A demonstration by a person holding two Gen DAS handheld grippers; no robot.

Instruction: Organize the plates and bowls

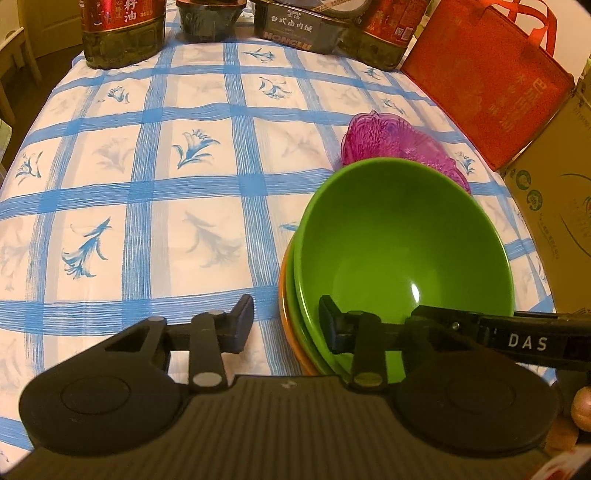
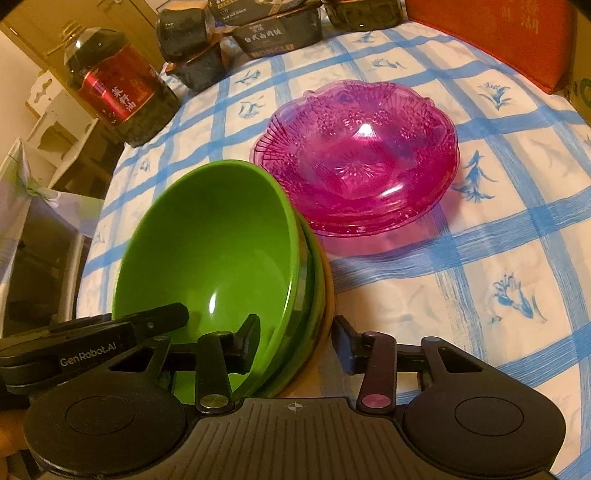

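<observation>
A green bowl [image 1: 399, 240] sits tilted on top of a stack with another green bowl and an orange bowl [image 1: 286, 314] under it. My left gripper [image 1: 286, 325] is open and straddles the stack's near left rim, one finger inside the top bowl. My right gripper [image 2: 295, 345] is open and straddles the stack's [image 2: 221, 251] near right rim, its left finger inside the bowl. Pink glass plates [image 2: 356, 162] lie stacked just beyond the bowls; they also show in the left wrist view [image 1: 391, 140].
The table wears a blue-checked cloth [image 1: 184, 184]. Oil bottles [image 1: 122, 33], dark food tubs [image 1: 210, 18] and a dark box [image 1: 295, 26] line the far edge. A red bag [image 1: 491, 85] and a cardboard box [image 1: 554, 206] stand at the right.
</observation>
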